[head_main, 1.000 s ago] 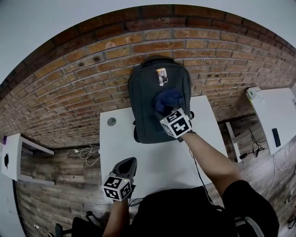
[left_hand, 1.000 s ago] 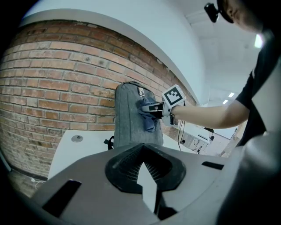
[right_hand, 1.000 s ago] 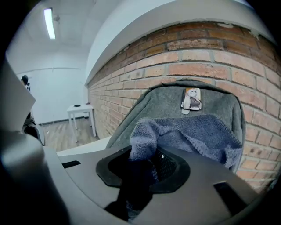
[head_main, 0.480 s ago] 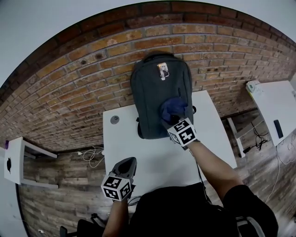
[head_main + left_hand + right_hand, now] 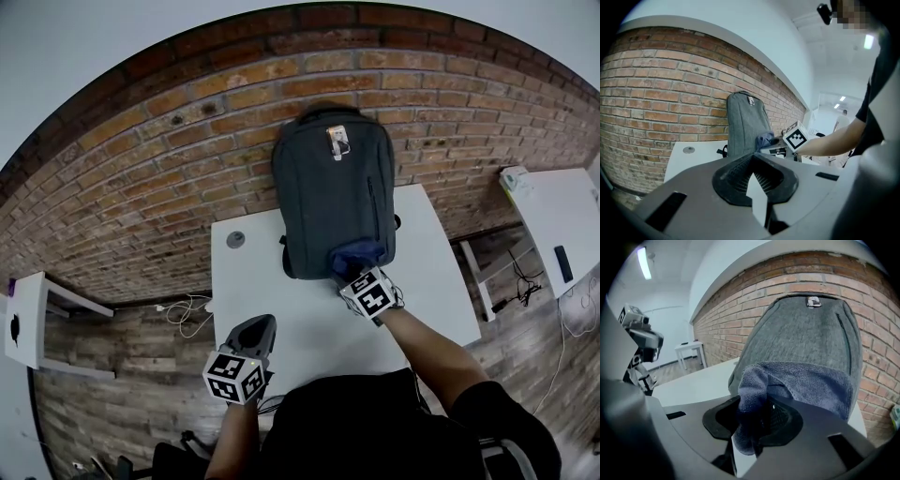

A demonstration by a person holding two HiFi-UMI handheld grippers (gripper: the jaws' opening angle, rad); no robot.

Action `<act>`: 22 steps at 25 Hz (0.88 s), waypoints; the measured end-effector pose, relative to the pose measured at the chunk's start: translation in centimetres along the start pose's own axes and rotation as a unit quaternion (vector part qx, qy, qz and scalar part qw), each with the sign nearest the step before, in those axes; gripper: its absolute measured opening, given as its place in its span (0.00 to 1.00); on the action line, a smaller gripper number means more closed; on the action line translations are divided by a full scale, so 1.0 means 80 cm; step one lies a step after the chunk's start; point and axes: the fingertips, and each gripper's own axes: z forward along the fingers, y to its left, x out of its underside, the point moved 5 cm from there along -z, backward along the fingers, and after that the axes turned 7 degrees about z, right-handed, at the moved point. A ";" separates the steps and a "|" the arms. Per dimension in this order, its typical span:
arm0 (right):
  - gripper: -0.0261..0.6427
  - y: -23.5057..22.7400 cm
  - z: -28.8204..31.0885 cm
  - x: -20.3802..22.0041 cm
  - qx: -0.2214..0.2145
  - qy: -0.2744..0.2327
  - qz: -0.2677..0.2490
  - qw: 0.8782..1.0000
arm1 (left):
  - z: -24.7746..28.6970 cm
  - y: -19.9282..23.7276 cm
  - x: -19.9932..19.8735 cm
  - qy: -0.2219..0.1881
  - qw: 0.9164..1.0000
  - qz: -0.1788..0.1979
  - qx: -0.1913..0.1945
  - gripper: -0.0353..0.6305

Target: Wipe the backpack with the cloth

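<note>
The blue cloth [image 5: 356, 251] is gripped by the fingers of the right gripper [image 5: 352, 272] and pressed on the low front of the grey backpack [image 5: 328, 187], which is stood on the white table [image 5: 248, 281]. The fingers of the left gripper [image 5: 259, 328] are closed on nothing.

A dark grey backpack [image 5: 328, 197] stands upright at the back of the white counter [image 5: 281, 328], leaning on a brick wall [image 5: 187, 141]. It has a small tag near its top. A blue terry cloth [image 5: 357, 254], bunched, lies against its lower front, pinched in the right tongs [image 5: 753, 425].
</note>
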 end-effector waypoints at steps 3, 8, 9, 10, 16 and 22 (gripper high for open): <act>0.19 0.002 0.009 0.009 0.006 0.003 -0.008 1.000 | -0.001 0.004 0.001 -0.003 1.000 -0.003 -0.005 0.05; 0.19 0.017 0.024 0.032 -0.003 0.042 -0.005 0.999 | -0.002 0.010 0.003 -0.007 1.000 -0.005 -0.007 0.05; 0.19 0.022 0.028 0.039 -0.006 0.054 -0.009 0.998 | -0.002 0.012 0.003 -0.009 1.000 -0.005 -0.007 0.05; 0.19 0.027 0.032 0.045 -0.009 0.066 -0.012 0.998 | -0.002 0.013 0.002 -0.011 1.000 -0.005 -0.007 0.05; 0.19 0.041 0.046 0.056 -0.019 0.094 -0.012 0.995 | -0.007 0.024 0.003 -0.015 1.000 -0.012 -0.018 0.05; 0.19 0.049 0.041 0.021 -0.026 0.041 0.018 0.999 | -0.008 0.035 0.010 -0.015 0.999 -0.021 -0.028 0.05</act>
